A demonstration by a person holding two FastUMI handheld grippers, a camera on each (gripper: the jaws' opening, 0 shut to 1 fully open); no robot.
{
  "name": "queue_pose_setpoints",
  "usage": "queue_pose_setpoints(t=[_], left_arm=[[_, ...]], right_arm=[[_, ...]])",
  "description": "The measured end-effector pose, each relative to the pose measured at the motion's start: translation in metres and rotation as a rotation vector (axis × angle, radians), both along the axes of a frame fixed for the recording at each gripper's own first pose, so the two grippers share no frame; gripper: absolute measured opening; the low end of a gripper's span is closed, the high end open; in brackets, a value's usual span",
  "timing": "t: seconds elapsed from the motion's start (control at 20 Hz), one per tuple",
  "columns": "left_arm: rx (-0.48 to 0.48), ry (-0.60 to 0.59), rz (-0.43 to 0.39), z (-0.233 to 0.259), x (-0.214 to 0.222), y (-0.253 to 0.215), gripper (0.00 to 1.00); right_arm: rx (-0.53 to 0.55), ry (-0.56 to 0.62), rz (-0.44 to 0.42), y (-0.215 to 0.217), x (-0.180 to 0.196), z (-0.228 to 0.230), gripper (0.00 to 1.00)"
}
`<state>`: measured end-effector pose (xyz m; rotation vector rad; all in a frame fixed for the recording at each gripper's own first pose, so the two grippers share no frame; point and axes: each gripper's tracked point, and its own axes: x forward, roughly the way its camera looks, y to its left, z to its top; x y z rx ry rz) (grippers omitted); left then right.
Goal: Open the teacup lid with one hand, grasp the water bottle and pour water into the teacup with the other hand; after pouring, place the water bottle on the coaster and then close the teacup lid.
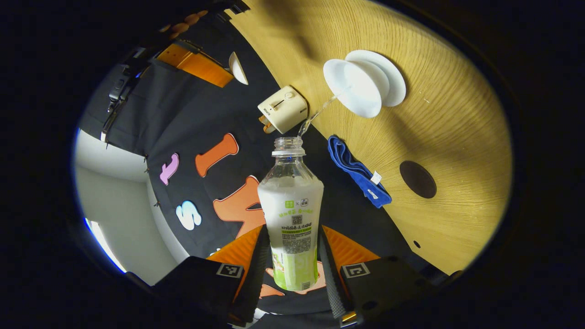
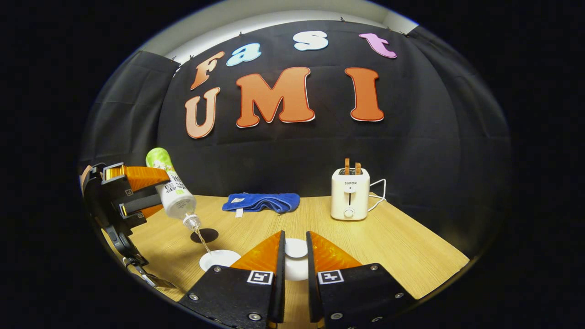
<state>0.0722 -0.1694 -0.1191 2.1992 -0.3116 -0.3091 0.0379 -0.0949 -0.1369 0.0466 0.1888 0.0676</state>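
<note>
My left gripper point(image 1: 293, 235) is shut on the clear, green-labelled water bottle point(image 1: 291, 201), which is uncapped and tipped forward. A thin stream of water runs from its mouth into the white teacup point(image 1: 352, 89) on the wooden table. In the right gripper view the tilted bottle point(image 2: 176, 192) and the left gripper point(image 2: 137, 196) are at the left, pouring into the teacup point(image 2: 219, 259). My right gripper point(image 2: 295, 235) is shut on the white teacup lid point(image 2: 296, 262), held just right of the cup. The dark round coaster point(image 2: 204, 235) lies just behind the cup, coaster point(image 1: 417, 179).
A folded blue towel point(image 2: 261, 202) lies at the back of the wooden table point(image 2: 402, 246), towel point(image 1: 358, 171). A cream toaster point(image 2: 350, 194) with toast in it stands at the back right, its cord trailing right; toaster point(image 1: 283, 109). The black cloth wall rises behind.
</note>
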Motion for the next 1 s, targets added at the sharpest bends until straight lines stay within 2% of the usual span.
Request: queue_pose_setpoints(t=[0.75, 1.0], left_arm=[[0.013, 0.007, -0.018, -0.004, -0.002, -0.002, 0.64], [-0.033, 0.023, -0.047, -0.008, -0.001, -0.009, 0.64]], right_arm=[[-0.009, 0.011, 0.027, 0.011, 0.000, -0.006, 0.22], [0.009, 0.017, 0.038, 0.014, -0.001, -0.010, 0.22]])
